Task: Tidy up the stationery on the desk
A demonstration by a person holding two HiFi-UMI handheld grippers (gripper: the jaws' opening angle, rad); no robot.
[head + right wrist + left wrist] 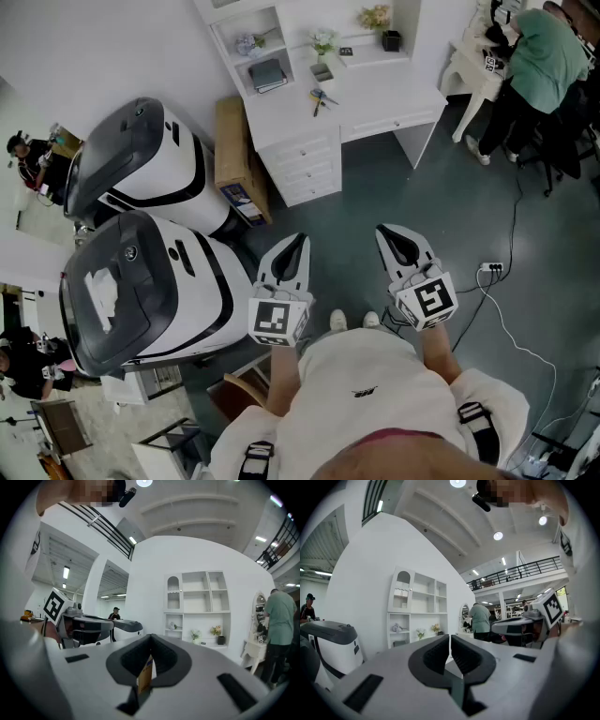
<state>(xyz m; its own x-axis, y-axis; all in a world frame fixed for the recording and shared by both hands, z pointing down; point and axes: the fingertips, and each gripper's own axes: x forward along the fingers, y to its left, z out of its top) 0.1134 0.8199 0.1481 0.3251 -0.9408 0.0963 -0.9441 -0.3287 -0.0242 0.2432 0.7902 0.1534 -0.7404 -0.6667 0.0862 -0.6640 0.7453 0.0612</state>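
The white desk [394,98] with its shelf unit [253,28] stands far ahead across the grey floor. On the desktop lie scissors and pens [321,97] and a small box [322,71]; a dark notebook [268,75] rests in a shelf compartment. My left gripper [293,246] and right gripper [392,236] are held level in front of me, far from the desk. Both are shut with nothing between their jaws. The shelf unit [417,609] appears distant in the left gripper view, and the same shelf unit [197,604] shows in the right gripper view.
Two large white-and-dark machines [141,164] [141,291] stand at the left. A cardboard box [234,155] leans beside the desk drawers. A person in a green shirt [542,56] works at the back right. A power strip [490,269] and cable lie on the floor.
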